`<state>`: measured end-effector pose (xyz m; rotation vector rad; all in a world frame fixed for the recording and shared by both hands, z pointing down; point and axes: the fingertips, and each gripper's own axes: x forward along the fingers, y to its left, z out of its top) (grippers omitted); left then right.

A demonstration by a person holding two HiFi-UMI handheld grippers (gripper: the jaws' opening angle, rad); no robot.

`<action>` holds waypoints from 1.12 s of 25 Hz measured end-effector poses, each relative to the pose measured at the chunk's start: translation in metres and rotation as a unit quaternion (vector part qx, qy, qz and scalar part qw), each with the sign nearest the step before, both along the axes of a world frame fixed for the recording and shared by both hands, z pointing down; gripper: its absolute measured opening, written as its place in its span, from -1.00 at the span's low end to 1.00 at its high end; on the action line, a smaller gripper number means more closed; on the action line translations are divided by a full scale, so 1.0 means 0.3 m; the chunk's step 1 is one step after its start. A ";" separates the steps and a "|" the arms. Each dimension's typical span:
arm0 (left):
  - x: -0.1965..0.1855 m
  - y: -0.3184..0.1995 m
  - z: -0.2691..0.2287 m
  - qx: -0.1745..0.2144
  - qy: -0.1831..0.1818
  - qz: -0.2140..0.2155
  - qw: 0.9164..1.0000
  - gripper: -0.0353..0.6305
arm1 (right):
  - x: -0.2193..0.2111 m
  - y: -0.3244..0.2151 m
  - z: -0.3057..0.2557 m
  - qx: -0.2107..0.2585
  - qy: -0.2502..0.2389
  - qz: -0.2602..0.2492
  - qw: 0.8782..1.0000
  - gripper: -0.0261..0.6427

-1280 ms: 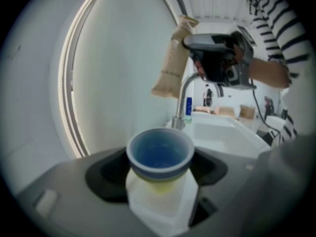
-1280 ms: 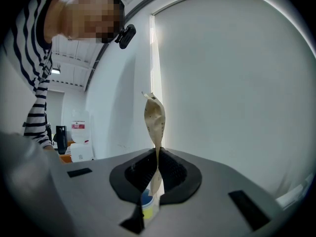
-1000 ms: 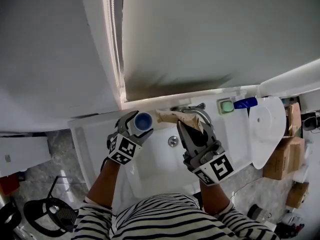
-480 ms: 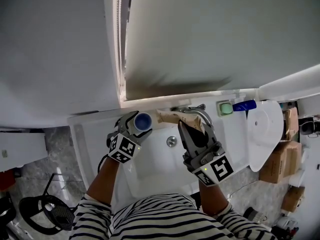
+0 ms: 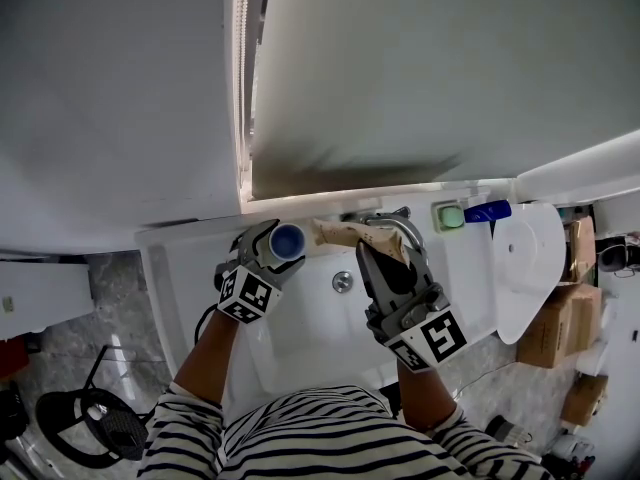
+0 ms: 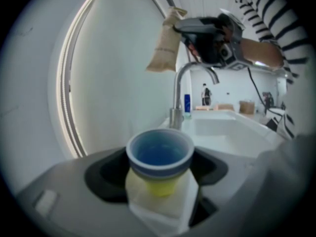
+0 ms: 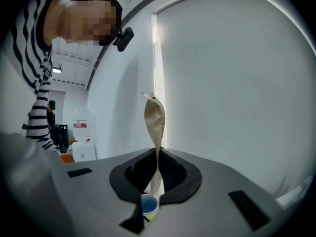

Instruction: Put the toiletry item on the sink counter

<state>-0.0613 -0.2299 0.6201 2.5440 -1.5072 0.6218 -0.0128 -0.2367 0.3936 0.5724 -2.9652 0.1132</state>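
A tall cup [image 5: 286,240] with a blue inside and a yellow lower part sits between the jaws of my left gripper [image 5: 270,251], above the left rim of the white sink [image 5: 300,338]. The left gripper view shows the cup [image 6: 160,155] upright, with the pads of that gripper [image 6: 159,177] against its sides. My right gripper [image 5: 369,249] is shut on a tan paper pouch [image 5: 336,233], held over the basin beside the faucet [image 5: 392,220]. In the right gripper view the pouch [image 7: 154,118] stands up from the pinched jaws of that gripper [image 7: 157,171].
A drain [image 5: 343,281] lies in the basin. On the counter's back right stand a green soap dish [image 5: 453,214] and a blue bottle [image 5: 489,209]. A white rounded lid [image 5: 530,258] and cardboard boxes [image 5: 565,318] are to the right. A lit mirror edge [image 5: 240,78] runs above.
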 end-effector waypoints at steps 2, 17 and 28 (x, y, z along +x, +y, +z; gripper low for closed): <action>0.000 -0.002 0.001 0.000 -0.004 -0.001 1.000 0.23 | 0.001 0.003 0.001 0.000 0.000 -0.001 1.000 -0.88; 0.010 -0.007 -0.020 0.012 -0.005 0.006 1.000 0.35 | 0.001 0.013 -0.002 -0.003 -0.003 -0.003 1.000 -0.88; -0.013 0.022 -0.101 0.029 0.000 -0.004 1.000 0.36 | 0.004 0.030 -0.023 0.002 -0.015 -0.004 1.000 -0.88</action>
